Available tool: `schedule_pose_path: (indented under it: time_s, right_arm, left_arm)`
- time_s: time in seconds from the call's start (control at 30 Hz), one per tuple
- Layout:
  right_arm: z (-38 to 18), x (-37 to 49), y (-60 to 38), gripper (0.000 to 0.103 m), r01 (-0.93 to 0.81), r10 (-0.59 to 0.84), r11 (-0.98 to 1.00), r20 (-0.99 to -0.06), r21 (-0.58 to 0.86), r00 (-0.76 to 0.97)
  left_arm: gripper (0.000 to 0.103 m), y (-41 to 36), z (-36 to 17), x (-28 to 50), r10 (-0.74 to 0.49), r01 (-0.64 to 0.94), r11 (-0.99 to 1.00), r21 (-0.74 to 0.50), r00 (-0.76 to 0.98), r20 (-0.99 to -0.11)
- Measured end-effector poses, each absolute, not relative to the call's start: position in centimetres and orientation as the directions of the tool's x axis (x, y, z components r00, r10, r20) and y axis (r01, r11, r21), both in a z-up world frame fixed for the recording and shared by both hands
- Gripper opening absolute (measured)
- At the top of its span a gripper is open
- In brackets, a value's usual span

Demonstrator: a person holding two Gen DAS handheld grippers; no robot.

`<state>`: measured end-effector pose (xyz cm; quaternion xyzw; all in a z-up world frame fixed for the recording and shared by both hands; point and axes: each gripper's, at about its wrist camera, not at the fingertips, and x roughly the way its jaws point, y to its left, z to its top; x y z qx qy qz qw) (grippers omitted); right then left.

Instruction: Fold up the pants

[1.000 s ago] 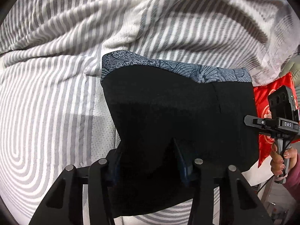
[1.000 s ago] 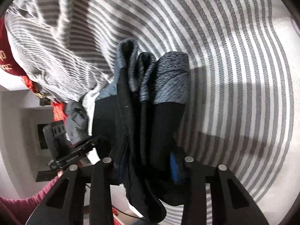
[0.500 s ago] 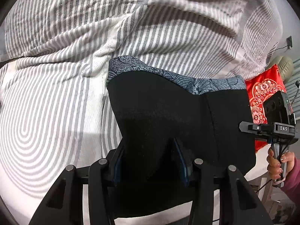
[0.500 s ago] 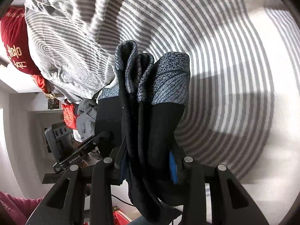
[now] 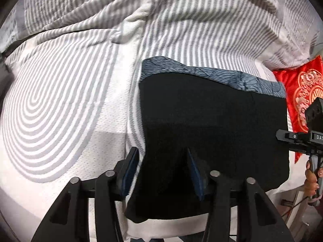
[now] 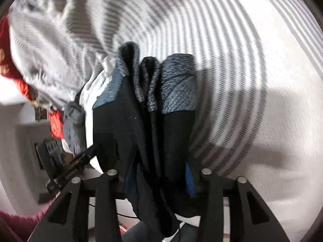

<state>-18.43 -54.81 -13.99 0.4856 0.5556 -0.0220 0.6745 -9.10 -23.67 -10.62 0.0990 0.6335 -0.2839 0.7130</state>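
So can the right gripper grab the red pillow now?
Probably not. The right gripper has the pants bunched between its opening jaws, and the red pillow lies off beyond the pants.

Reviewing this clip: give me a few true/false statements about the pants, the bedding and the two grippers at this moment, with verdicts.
1. The pants are black with a grey patterned band along one edge. True.
2. The bedding under the pants is plain blue. False: it is white with grey stripes.
3. Pants fabric sits between the fingers of the left gripper. True; its jaws are opening.
4. The right gripper has nothing between its fingers. False: bunched pants fabric hangs between them, and its jaws are opening.
5. A red cushion with a gold pattern lies beyond the pants in the left wrist view. True.
6. The pants lie flat and spread out in the right wrist view. False: they hang in bunched folds.
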Motion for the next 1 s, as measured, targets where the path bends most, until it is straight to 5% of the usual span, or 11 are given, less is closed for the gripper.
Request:
schedule_pose_path:
  time_s: [0.13, 0.3, 0.37, 0.43, 0.5, 1.0]
  right_arm:
    - [-12.9, -18.4, -54.6, 0.077, 0.596, 0.434, 0.604, -0.846, 0.529, 0.311]
    - [-10.1, -18.7, -55.5, 0.079, 0.641, 0.313, 0.632, -0.9, 0.435, 0.303]
    - [-8.9, -18.4, -55.5, 0.071, 0.639, 0.284, 0.635, -0.901, 0.433, 0.329]
    - [-8.1, -17.7, -55.3, 0.036, 0.623, 0.282, 0.643, -0.894, 0.446, 0.349]
    - [-7.4, -16.7, -54.9, 0.026, 0.601, 0.285, 0.656, -0.888, 0.455, 0.361]
    - [-9.8, -14.0, -52.5, 0.025, 0.558, 0.252, 0.744, -0.928, 0.366, 0.273]
  left_arm:
    - [0.063, -23.3, -9.3, -8.8, -0.241, 0.535, 0.831, -0.154, 0.097, -0.966]
    - [0.063, -24.5, -7.2, -8.4, -0.235, 0.564, 0.818, -0.114, 0.148, -0.961]
    - [0.063, -25.2, -6.7, -8.4, -0.235, 0.582, 0.806, -0.106, 0.152, -0.96]
    - [0.063, -26.2, -6.2, -8.5, -0.244, 0.602, 0.791, -0.103, 0.156, -0.957]
    - [0.063, -27.3, -6.0, -8.6, -0.251, 0.618, 0.78, -0.101, 0.159, -0.955]
    - [0.063, -30.3, -10.7, -8.8, -0.167, 0.605, 0.794, -0.05, 0.139, -0.976]
